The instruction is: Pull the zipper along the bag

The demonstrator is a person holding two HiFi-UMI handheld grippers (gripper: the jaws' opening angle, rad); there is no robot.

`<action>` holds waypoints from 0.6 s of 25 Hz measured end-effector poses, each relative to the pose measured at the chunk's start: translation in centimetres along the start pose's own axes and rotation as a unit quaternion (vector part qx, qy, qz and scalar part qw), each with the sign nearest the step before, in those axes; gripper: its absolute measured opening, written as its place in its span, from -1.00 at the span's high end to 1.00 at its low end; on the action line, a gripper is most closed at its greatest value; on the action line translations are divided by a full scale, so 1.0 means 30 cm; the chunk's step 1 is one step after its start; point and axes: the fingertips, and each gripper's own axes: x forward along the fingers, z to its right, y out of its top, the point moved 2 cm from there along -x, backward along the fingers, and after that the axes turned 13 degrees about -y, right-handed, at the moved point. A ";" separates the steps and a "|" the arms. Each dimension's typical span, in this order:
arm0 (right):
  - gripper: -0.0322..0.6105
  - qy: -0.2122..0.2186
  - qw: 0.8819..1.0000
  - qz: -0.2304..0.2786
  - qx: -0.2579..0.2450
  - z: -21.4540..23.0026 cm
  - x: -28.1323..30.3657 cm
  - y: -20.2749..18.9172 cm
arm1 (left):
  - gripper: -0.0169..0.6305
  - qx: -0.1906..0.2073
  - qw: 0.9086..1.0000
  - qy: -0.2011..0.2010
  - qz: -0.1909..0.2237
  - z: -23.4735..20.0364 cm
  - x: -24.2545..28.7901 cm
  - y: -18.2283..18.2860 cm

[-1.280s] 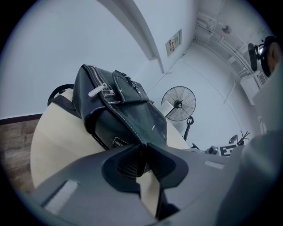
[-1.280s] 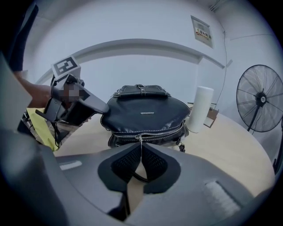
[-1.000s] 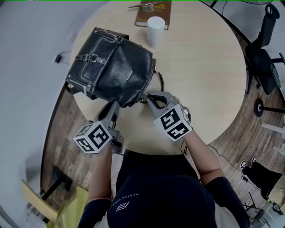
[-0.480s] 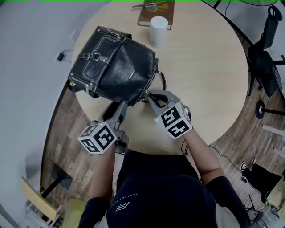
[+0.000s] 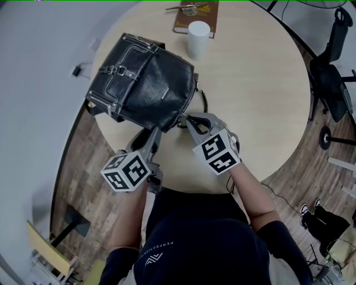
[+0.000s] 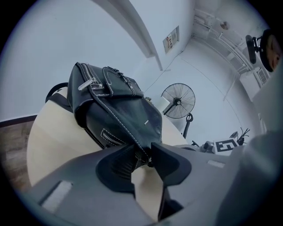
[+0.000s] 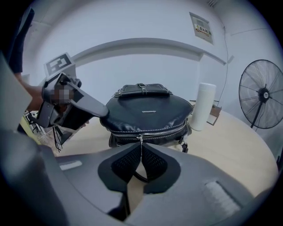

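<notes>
A black leather bag [image 5: 144,83] rests at the near left edge of a round pale wooden table [image 5: 256,83], well apart from a white cup [image 5: 196,39] and a book [image 5: 192,16] at the far side. The right gripper [image 5: 187,120] has its jaws pressed together on the thin metal zipper pull [image 7: 141,140]. The pull hangs from the silver zipper [image 7: 163,129] that runs across the bag's near face. The left gripper [image 5: 154,133] has its jaws closing around the bag's stitched corner, which sits between them; the pads do not seem to press on it yet. The bag looks soft and slouchy, its leather smooth and probably slippery, and it is likely light enough to slide when the zipper is tugged. The corner probably needs a firm pinch at the stiffer seam, while the small pull is drawn steadily along the teeth rather than jerked.
</notes>
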 end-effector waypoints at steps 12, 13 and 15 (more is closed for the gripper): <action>0.86 -0.027 1.000 0.006 -0.009 0.033 -0.003 0.029 | 0.68 -0.002 1.000 0.001 0.018 0.004 -0.029 0.008; 0.85 -0.029 1.000 0.006 -0.010 0.034 -0.003 0.031 | 0.68 0.001 1.000 0.003 0.018 0.004 -0.030 0.008; 0.85 -0.035 0.999 0.007 -0.015 0.037 -0.003 0.031 | 0.69 0.004 1.000 0.005 0.020 0.004 -0.030 0.007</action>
